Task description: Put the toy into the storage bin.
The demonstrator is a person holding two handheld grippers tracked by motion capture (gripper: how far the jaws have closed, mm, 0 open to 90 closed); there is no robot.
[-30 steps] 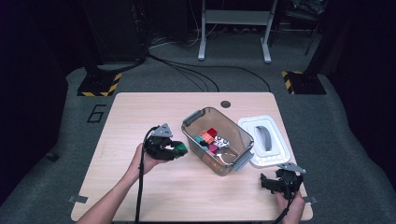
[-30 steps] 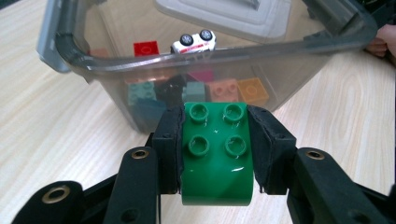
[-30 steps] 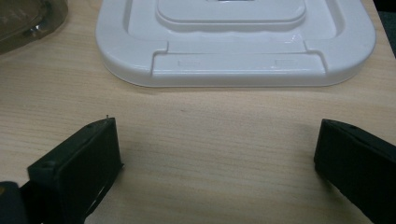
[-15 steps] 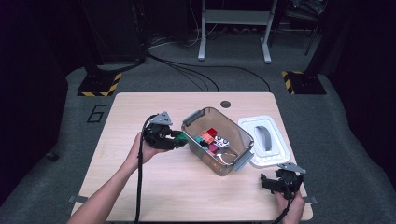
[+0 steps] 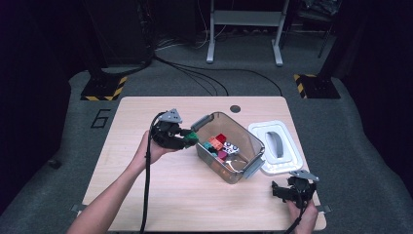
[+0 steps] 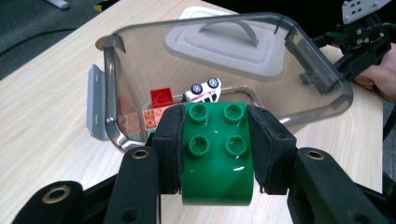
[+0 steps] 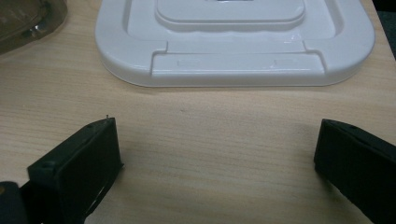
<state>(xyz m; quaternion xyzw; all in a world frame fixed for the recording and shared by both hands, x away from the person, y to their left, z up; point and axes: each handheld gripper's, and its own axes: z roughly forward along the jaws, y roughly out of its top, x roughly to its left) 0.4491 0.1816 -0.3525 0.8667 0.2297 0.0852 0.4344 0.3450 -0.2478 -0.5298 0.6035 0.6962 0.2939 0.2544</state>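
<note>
Risen toward the one clear bin [image 5: 229, 146], left gripper [image 5: 187, 139] pinches one green brick [image 6: 215, 154]; right gripper [image 5: 287, 191] spread.

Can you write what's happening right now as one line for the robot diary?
left gripper: shut on green brick, beside clear bin | right gripper: open, near white lid | bin: holds toys

Ahead of left tongs [image 6: 215, 154]: clear grey plastic bin's [image 5: 243, 134] near wall stands in the way; open top free above it.
Bin floor: small coloured toy blocks [image 5: 217, 143] crowd it.
Between right tongs [image 7: 217, 154]: bare wooden desk [image 7: 224, 121].
Beyond right tongs: flat white plastic lid [image 7: 233, 42] blocks.
</note>
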